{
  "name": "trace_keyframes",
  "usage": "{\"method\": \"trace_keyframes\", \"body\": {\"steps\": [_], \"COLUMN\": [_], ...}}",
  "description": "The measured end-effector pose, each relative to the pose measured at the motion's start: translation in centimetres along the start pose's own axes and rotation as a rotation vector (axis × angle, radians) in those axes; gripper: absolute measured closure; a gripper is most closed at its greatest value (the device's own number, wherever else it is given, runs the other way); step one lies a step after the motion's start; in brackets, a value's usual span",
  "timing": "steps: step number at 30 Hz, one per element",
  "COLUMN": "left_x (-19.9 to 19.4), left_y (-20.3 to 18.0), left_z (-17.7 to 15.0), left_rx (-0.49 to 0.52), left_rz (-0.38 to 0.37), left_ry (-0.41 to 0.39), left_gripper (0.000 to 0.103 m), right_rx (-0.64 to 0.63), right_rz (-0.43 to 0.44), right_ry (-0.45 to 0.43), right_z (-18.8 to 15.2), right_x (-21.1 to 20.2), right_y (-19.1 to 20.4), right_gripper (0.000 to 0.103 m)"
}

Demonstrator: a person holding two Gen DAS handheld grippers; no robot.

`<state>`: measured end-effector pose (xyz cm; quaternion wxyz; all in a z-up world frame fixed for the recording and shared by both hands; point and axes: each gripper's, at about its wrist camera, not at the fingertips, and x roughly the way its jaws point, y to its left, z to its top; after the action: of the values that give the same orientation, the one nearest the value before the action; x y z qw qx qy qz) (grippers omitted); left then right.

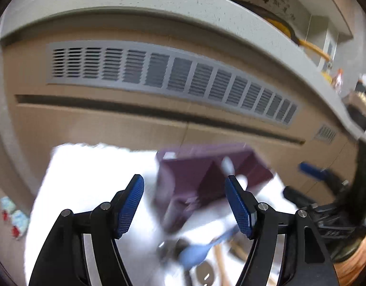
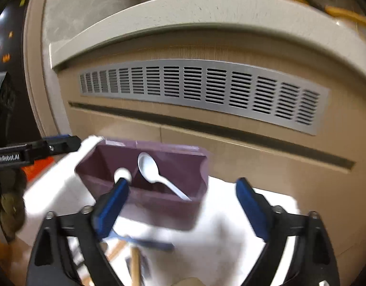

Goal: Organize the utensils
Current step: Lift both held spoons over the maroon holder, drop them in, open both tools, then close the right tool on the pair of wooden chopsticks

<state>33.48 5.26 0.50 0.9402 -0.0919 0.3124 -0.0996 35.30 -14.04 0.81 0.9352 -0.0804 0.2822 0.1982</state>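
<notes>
On the white surface (image 2: 230, 214), at the centre of the right wrist view, stands a purple divided holder (image 2: 159, 205). A white spoon (image 2: 154, 171) leans in its right compartment, bowl up; a second white spoon bowl (image 2: 122, 175) shows at about 9 o'clock from it, partly hidden behind a finger. The right gripper (image 2: 183, 205) is spread wide and empty, its blue pads (image 2: 111, 212) flanking the holder. The left gripper (image 1: 184, 207) likewise gapes, holding nothing. A blurred blue spoon (image 1: 197, 252) and wooden handles (image 1: 221, 264) lie toward 6 o'clock. Behind runs a cabinet with a grey vent grille (image 2: 206, 90).
</notes>
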Motion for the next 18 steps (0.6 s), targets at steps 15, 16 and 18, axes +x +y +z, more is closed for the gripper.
{"method": "trace_keyframes", "body": {"steps": [15,16,18], "left_x": [-1.6,-1.8,-2.2], "left_y": [-1.7,-2.2,-2.9], "left_z": [-11.0,-11.3,-12.0], "left_rx": [0.141,0.164,0.199], "left_rz": [-0.087,-0.08,-0.061], "left_ry": [0.207,0.21,0.212], "left_gripper": [0.032,0.027,0.02], "right_rx": [-0.158,-0.146,-0.141], "right_rz": [0.026,0.043,0.06], "right_ry": [0.267,0.277,0.287], "right_z": [-10.7,-10.8,-11.1], "right_x": [-1.5,-1.3,-1.2], "right_y": [4.1,4.2,4.4], "right_gripper": [0.002,0.006,0.029]}}
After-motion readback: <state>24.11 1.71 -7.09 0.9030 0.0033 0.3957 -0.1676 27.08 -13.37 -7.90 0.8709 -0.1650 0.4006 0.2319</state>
